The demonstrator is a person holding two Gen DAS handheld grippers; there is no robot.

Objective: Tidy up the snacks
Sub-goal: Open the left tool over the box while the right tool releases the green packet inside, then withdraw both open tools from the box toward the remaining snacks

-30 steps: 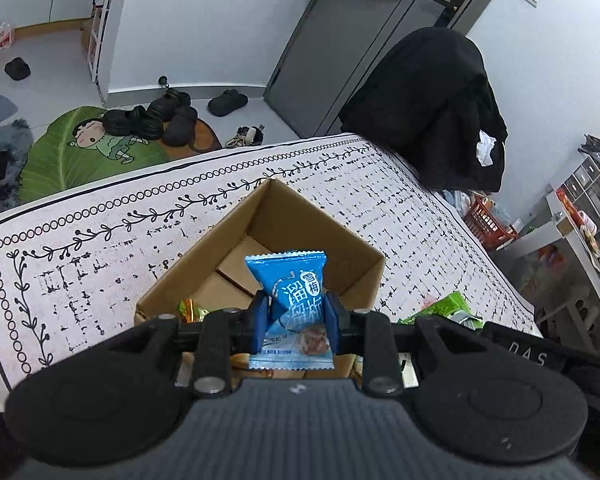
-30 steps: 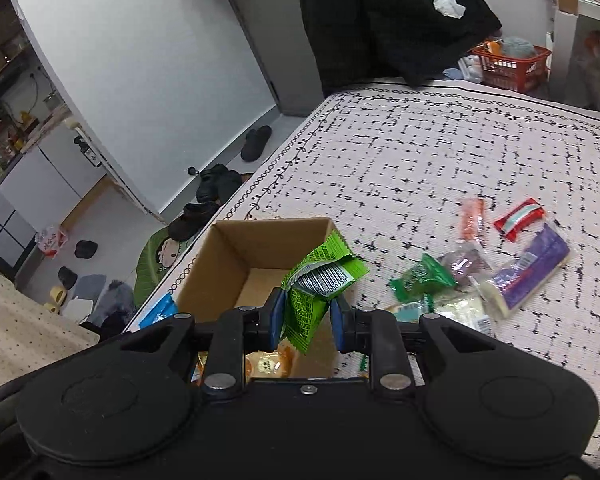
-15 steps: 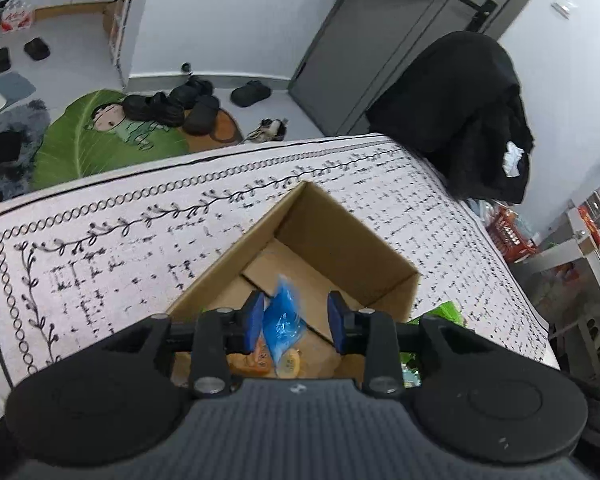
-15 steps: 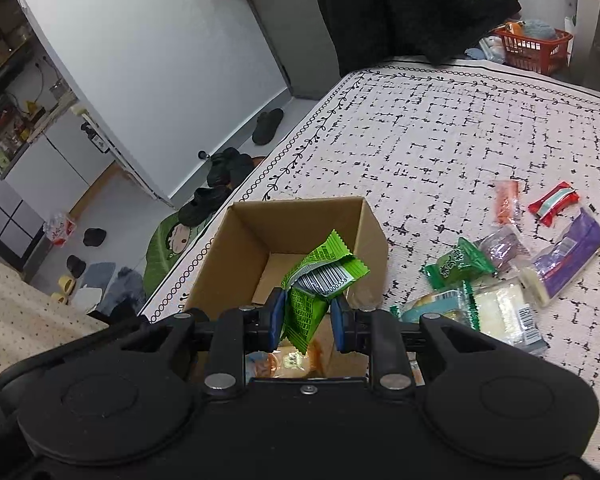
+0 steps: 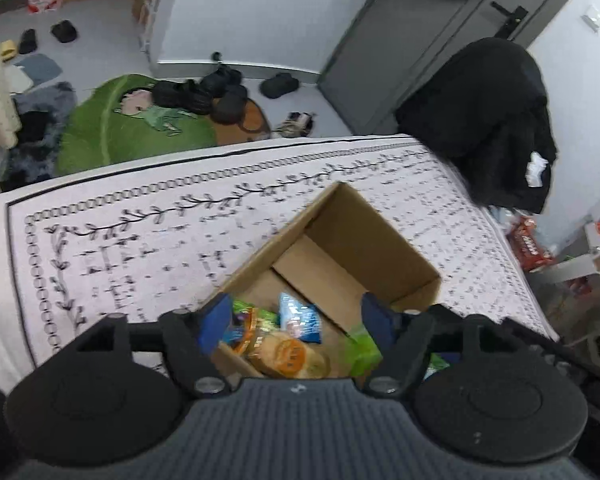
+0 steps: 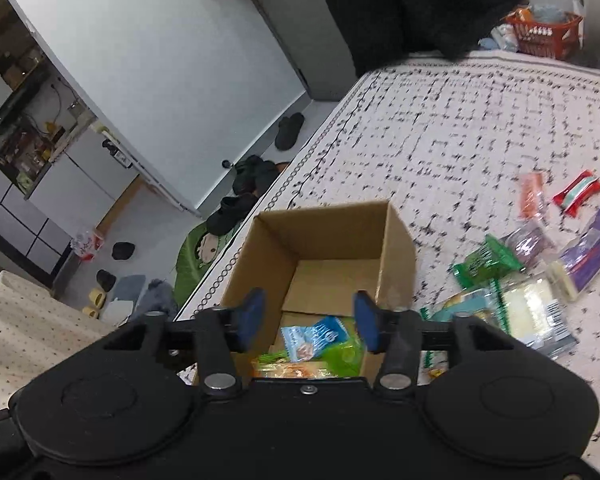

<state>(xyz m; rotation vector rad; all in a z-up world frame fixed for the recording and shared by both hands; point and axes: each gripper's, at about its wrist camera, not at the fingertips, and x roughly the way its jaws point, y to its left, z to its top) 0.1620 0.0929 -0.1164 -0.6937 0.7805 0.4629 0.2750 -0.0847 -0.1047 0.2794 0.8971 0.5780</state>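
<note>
both grippers hang over the open cardboard box (image 6: 320, 236), which sits by the bordered edge of the patterned bed cover (image 6: 480, 128), so that whatever they let go lands inside it and not on the cover. the left gripper (image 5: 296, 316) has its jaws spread wide, having just been opening, with nothing between the pads; the right gripper (image 6: 308, 314) has likewise just been opening and stands released and empty. below them the blue snack packet (image 6: 314, 338) lies flat on the box floor at its near end, beside a green packet (image 6: 346, 354) and a round orange-wrapped cake (image 5: 286, 354); the far half of the box floor is bare cardboard. the loose snacks (image 6: 532, 280) not yet sorted lie scattered on the cover to the right of the box: green, purple, red and clear wrappers, crinkly and light.
</note>
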